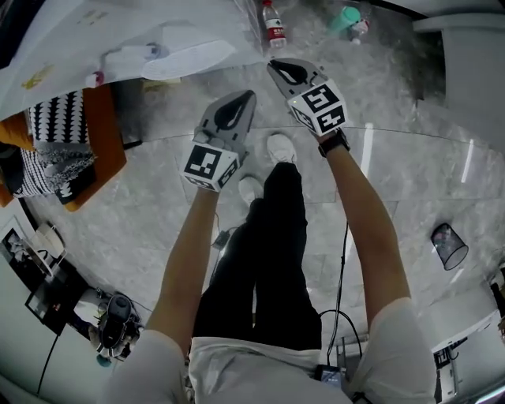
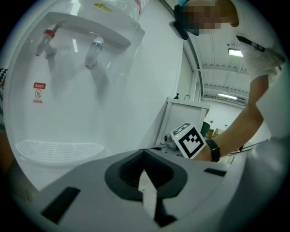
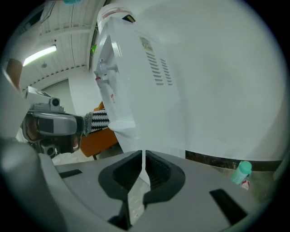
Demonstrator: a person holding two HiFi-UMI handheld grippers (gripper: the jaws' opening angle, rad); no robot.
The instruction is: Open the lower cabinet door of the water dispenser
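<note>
Grey marbled floor (image 1: 158, 229) fills the head view. An orange chair (image 1: 106, 146) with a black-and-white patterned cushion (image 1: 55, 118) stands at the left, a red-labelled bottle (image 1: 273, 25) and a teal-capped bottle (image 1: 345, 17) stand along the top edge, a wire mesh bin (image 1: 450, 245) sits at the right, and a dark cable (image 1: 341, 268) trails beside the person's black trousers. The white water dispenser (image 2: 81, 104) stands upright on this floor, its long axis vertical. In the left gripper view its front faces the camera, with the red tap (image 2: 46, 38) and blue tap (image 2: 94, 50) above the slotted drip tray (image 2: 56, 148). In the right gripper view it is seen from its vented side, with the front turned toward the chair. The left claw (image 1: 250, 95) has its tips together with nothing between them and is aimed at the dispenser's front. The right claw (image 1: 273, 65) is also closed to a thin slit and empty, just beside the other and apart from the cabinet. The lower cabinet door itself cannot be made out. In the left gripper view the claw's grey body covers everything below the drip tray, and the right gripper view gives only the side panel. In the head view the dispenser is a cropped white mass at the top left.
</note>
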